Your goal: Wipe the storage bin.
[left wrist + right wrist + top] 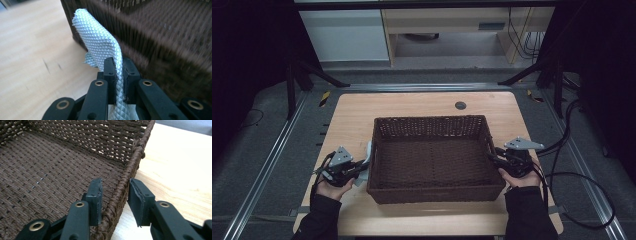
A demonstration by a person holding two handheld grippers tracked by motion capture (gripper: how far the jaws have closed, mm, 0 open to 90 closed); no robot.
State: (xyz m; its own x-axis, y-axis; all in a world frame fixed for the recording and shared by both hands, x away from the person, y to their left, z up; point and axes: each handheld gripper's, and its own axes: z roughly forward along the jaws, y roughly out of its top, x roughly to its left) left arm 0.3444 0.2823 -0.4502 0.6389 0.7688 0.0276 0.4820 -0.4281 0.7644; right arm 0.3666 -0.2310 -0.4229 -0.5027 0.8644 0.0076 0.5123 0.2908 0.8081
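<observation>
The silver mesh strip (100, 47) we see at the left, clamped between the jaws of the left claw (119, 75), just beside the left wall of the brown woven basket (432, 192) on the wooden surface (352, 115). At the right, the right claw (114, 192) stands open astride the basket's right rim.

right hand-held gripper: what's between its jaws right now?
The basket rim: in the right gripper view, the right hand-held gripper straddles it with jaws open, one inside the basket, one outside over the table.
</observation>
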